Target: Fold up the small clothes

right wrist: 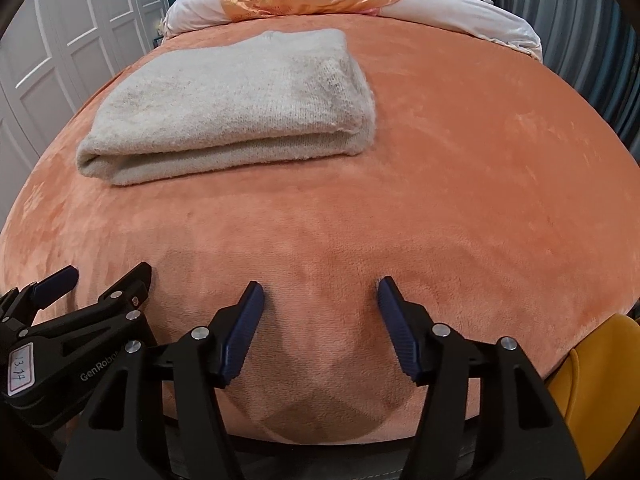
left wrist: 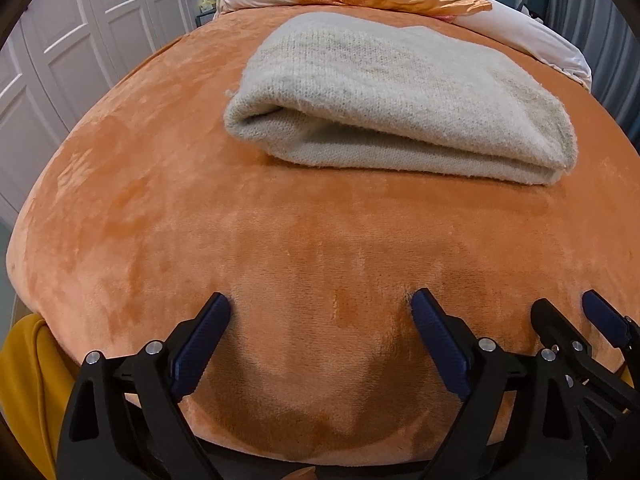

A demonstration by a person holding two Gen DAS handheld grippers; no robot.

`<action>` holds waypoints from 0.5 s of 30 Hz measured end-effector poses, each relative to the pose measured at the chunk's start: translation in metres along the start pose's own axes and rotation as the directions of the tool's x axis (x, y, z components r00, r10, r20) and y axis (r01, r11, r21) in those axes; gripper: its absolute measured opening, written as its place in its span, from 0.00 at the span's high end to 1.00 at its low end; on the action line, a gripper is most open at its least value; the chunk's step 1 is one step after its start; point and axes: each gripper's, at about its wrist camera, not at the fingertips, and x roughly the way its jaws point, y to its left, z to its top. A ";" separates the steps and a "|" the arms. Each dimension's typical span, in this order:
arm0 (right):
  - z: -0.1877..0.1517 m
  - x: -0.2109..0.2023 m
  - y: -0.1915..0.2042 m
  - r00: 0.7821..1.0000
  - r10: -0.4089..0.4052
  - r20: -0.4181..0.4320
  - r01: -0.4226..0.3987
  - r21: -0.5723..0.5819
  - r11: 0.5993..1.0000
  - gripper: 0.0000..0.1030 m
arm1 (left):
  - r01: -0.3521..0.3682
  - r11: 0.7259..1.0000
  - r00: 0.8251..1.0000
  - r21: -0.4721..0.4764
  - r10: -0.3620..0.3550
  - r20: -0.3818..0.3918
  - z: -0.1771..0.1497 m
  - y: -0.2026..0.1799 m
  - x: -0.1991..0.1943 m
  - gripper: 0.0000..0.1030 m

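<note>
Both grippers hang empty over the orange blanket (left wrist: 160,208), left gripper (left wrist: 320,308) spread wide, right gripper (right wrist: 320,292) parted about halfway. Folded cream sweater (left wrist: 392,96) lies ahead of the fingers, well apart, long axis running crosswise. Neither hand looks clearly nearer; judging by that, folding seems done.

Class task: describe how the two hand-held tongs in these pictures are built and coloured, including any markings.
Both tongs, left tongs and right tongs, have matte black angular frames with cut-out openings and silver round bolts. Their fingers carry dark blue ribbed pads. Seen from the right wrist, the left tongs bear pale "GenRobo" lettering and a white label with handwritten digits.
</note>
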 end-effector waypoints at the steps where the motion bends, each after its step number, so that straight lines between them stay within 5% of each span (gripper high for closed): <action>1: 0.000 0.000 -0.001 1.000 0.001 0.000 -0.001 -0.001 1.000 0.44 | -0.001 1.000 1.000 0.001 0.001 0.000 0.000 0.001 0.001 0.11; 15: -0.003 0.003 -0.002 1.000 -0.002 0.007 0.002 -0.017 1.000 0.41 | 0.004 1.000 1.000 0.008 -0.004 0.017 -0.001 0.007 0.003 0.11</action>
